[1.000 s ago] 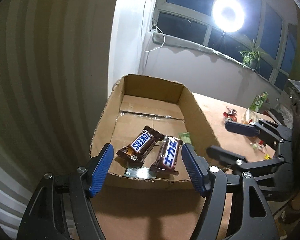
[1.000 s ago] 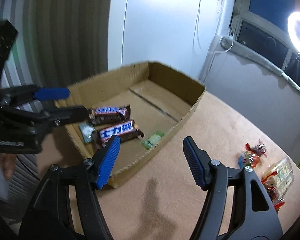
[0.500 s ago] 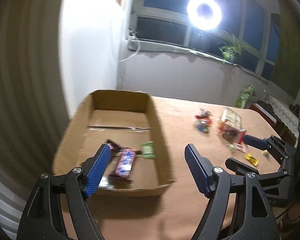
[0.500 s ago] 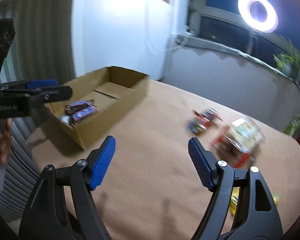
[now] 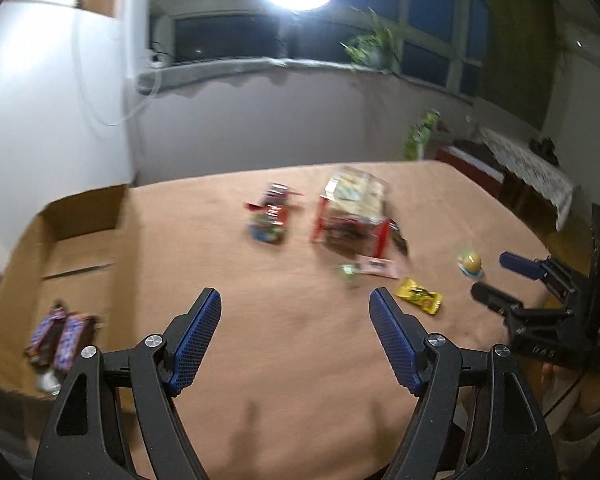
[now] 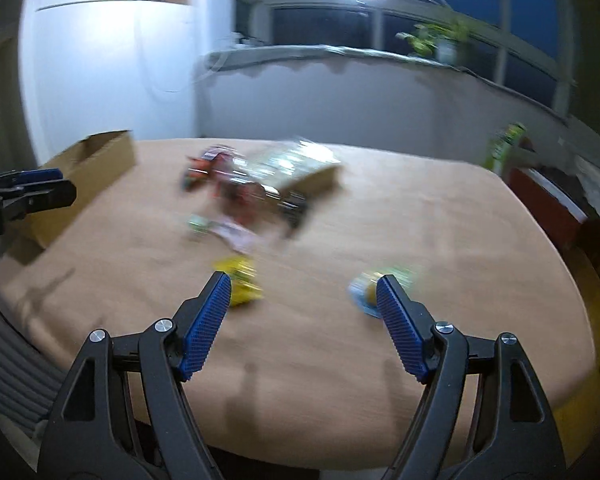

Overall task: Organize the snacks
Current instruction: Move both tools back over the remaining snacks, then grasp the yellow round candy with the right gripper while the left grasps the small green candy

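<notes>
On the table (image 5: 292, 360), a broad rounded top of smooth tan wood, most of the work is left to do. At its left end sits the box (image 5: 80, 216), plain brown cardboard with upright walls, and only two bars (image 5: 60, 336) in glossy dark wrappers lie side by side inside it, so I judge the sorting barely started. Loose on the wood, well apart from the box, are a clear crinkly bag (image 5: 352, 212) with red trim, a red foil packet (image 5: 270, 216) just beside it, a flat pink packet (image 5: 376, 266), a shiny yellow sachet (image 5: 419, 301) and a small round candy (image 5: 470, 261). Motion blur hides finer detail. My left gripper (image 5: 296, 336) and right gripper (image 6: 302, 320) are both spread wide and hold nothing, their blue ribbed pads (image 6: 206, 324) bare.
</notes>
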The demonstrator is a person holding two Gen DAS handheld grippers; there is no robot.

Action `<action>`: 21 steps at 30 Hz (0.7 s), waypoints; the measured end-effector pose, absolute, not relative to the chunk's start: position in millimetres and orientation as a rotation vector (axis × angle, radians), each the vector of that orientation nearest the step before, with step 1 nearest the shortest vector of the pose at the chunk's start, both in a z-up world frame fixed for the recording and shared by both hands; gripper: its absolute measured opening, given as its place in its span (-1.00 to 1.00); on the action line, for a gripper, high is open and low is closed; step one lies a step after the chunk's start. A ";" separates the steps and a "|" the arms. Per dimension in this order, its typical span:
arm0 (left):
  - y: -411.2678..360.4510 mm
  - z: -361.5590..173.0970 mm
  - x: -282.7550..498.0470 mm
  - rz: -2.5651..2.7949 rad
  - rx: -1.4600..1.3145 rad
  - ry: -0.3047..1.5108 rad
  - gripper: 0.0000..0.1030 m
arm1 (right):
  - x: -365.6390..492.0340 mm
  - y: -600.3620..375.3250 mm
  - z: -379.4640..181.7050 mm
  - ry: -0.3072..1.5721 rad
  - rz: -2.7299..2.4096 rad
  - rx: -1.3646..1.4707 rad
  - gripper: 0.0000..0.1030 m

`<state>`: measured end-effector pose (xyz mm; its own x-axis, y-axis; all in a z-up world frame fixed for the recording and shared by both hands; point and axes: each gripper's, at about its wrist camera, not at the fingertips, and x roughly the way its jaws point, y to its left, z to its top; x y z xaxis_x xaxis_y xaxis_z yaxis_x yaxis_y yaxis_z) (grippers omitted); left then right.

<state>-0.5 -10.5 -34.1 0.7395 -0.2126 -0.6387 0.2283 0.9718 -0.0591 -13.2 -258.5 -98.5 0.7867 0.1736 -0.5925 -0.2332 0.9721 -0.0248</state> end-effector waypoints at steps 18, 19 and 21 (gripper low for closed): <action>-69.5 -88.8 57.0 -0.256 0.070 0.833 0.37 | 18.9 -297.7 -132.8 0.693 0.195 -0.050 0.51; -71.0 -90.2 58.3 -0.255 0.075 0.838 0.32 | 21.3 -296.7 -133.2 0.694 0.195 -0.053 0.51; -71.8 -93.2 61.5 -0.257 0.073 0.848 0.24 | 27.3 -293.9 -133.5 0.694 0.193 -0.064 0.51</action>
